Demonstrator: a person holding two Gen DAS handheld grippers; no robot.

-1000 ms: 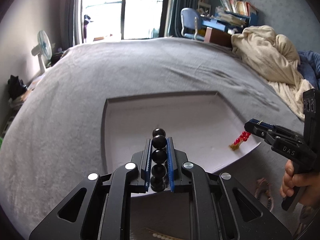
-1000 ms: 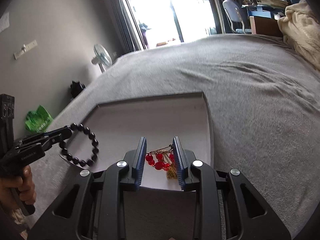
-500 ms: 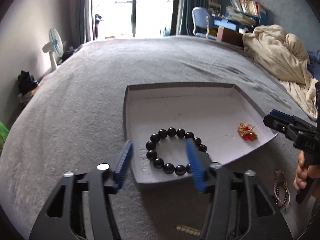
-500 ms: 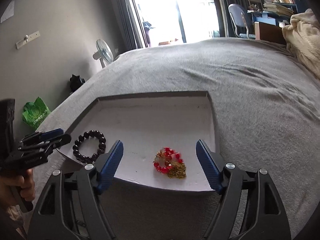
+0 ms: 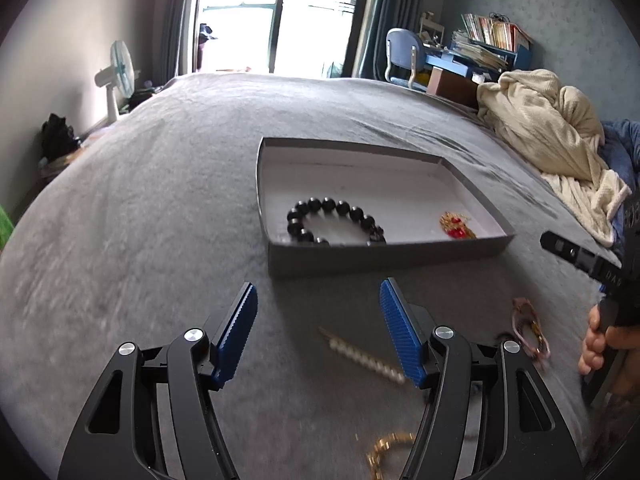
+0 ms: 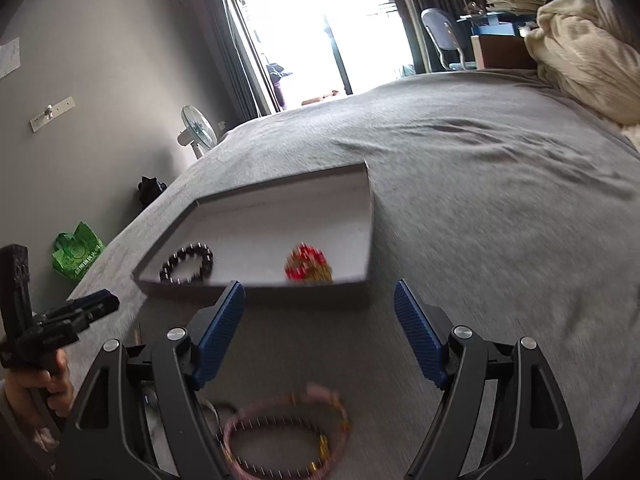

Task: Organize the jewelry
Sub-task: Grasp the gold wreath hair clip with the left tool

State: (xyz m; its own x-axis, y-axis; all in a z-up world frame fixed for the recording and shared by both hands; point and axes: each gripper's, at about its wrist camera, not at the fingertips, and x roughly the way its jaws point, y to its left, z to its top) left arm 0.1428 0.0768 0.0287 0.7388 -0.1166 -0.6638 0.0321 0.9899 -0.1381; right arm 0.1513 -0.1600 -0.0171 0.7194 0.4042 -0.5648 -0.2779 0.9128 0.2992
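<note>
The left gripper and right gripper stand open, nothing between their jaws. The grey tray holds a black bead bracelet and a red-and-gold piece, apart.

A home bedroom: a wide grey-covered bed, a cream blanket at two o'clock, a study desk at one.

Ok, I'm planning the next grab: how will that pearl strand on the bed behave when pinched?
The pearl strand looks like small beads on a string, so probably floppy and light, drooping from either end. Round beads may slip between the pads; the soft grey bedspread likely stops rolling.
</note>
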